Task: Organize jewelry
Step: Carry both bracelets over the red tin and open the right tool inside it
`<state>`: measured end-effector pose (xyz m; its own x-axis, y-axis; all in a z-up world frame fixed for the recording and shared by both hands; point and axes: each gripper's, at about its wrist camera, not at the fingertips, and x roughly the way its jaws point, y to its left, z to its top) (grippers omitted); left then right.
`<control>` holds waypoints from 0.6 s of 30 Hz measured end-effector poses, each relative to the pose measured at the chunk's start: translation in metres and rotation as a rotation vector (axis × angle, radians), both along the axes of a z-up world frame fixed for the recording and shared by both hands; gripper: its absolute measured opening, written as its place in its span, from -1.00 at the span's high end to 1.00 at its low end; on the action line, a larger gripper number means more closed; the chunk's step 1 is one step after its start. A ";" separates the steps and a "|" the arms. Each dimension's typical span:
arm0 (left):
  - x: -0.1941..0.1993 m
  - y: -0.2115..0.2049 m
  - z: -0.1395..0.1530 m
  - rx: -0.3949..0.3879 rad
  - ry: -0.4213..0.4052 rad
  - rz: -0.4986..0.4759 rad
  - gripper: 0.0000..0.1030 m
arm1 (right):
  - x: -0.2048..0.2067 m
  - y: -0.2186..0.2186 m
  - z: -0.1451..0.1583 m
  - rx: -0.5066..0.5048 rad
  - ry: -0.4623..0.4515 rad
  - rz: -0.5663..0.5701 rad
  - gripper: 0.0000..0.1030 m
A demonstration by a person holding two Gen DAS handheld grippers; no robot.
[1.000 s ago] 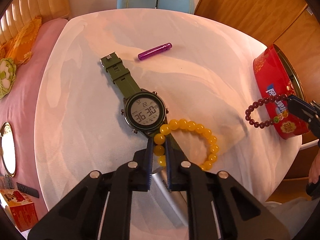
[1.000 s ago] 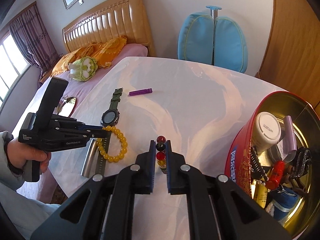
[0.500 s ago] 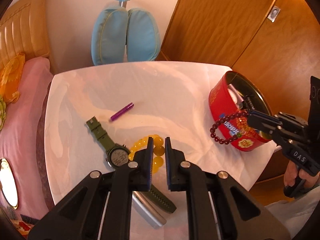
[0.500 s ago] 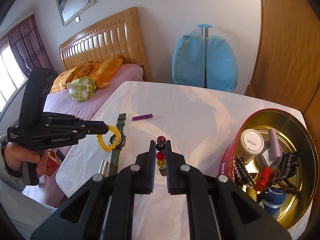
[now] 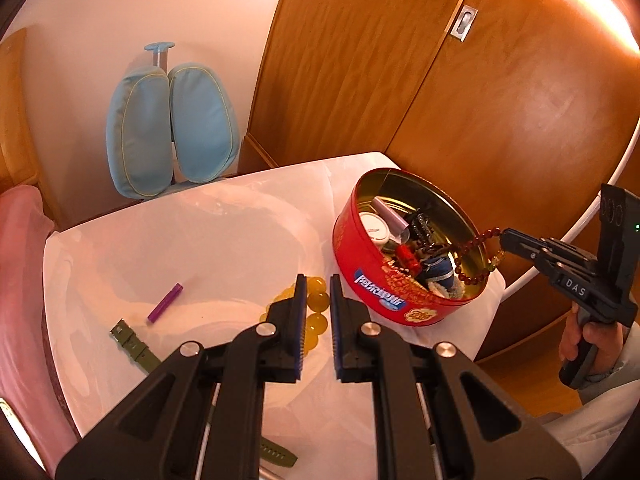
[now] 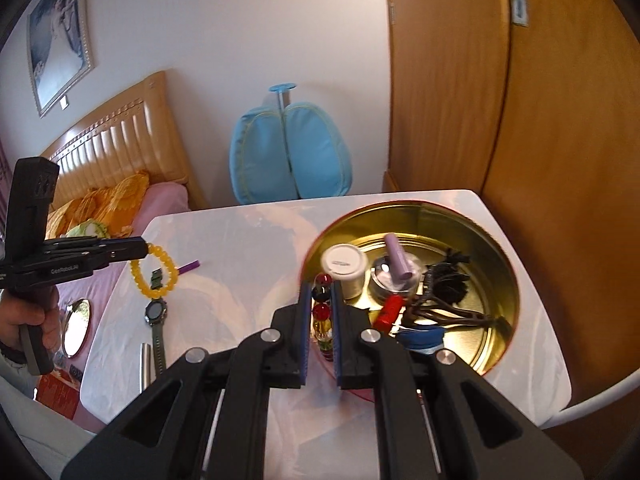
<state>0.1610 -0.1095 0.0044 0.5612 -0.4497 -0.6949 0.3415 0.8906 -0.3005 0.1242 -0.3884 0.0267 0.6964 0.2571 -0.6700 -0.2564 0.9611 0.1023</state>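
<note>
My left gripper [image 5: 318, 284] is shut on a yellow bead bracelet [image 5: 316, 304] and holds it in the air above the white table [image 5: 200, 240]; it also shows in the right wrist view [image 6: 154, 276]. My right gripper [image 6: 322, 292] is shut on a dark red bead bracelet [image 6: 322, 312], which hangs over the open red round tin [image 5: 384, 296]; that bracelet also shows in the left wrist view [image 5: 476, 256]. The tin [image 6: 496, 280] holds several small items.
A green digital watch [image 6: 156, 314], a purple tube [image 5: 165, 303] and a silver cylinder [image 6: 145, 366] lie on the table. A blue chair [image 5: 172, 128] stands behind it. A wooden wardrobe [image 5: 440, 80] is at the right, a pink bed [image 6: 160, 200] at the left.
Both grippers have risen and moved right toward the tin. The red bracelet has gone from beside the tin to over its opening. The yellow bracelet is higher off the table.
</note>
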 end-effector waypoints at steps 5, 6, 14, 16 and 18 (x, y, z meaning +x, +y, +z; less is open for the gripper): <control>0.004 -0.029 0.009 -0.019 0.003 0.065 0.78 | 0.029 -0.056 -0.007 0.017 0.009 0.008 0.79; 0.005 -0.036 0.010 -0.035 0.006 0.081 0.78 | 0.038 -0.063 -0.008 0.021 0.004 0.028 0.79; 0.014 -0.084 0.020 -0.056 0.005 0.174 0.78 | 0.139 -0.074 -0.027 -0.040 0.042 0.175 0.79; 0.019 -0.092 0.020 -0.060 0.014 0.168 0.78 | 0.163 -0.067 -0.039 -0.067 0.078 0.203 0.80; 0.024 -0.098 0.021 -0.060 0.012 0.142 0.78 | 0.183 -0.060 -0.054 -0.089 0.122 0.217 0.80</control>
